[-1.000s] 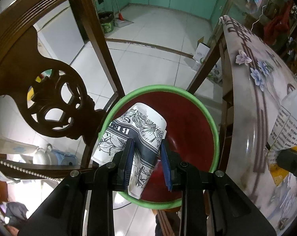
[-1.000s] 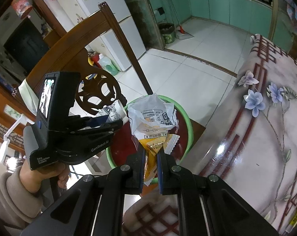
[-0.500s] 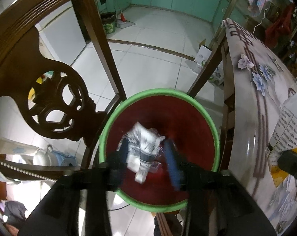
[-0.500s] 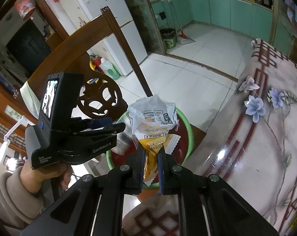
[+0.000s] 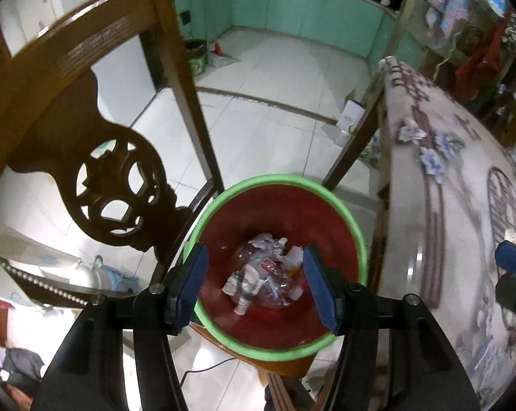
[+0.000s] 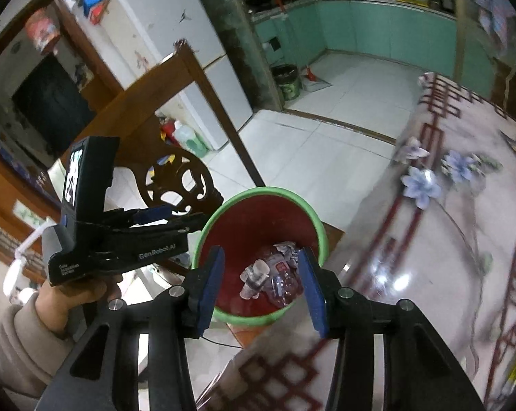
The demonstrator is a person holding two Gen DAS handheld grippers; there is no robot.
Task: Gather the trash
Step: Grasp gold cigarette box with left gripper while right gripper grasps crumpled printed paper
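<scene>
Trash (image 5: pixel 265 279) blurs together in bin (image 5: pixel 330 198); both jaws opening, empty.

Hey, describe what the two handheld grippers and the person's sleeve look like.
Both grippers are black with blue finger pads and silver bolts. The left gripper carries white "GenRobot.AI" lettering and a small lit screen. The sleeve is beige-grey knit.
</scene>
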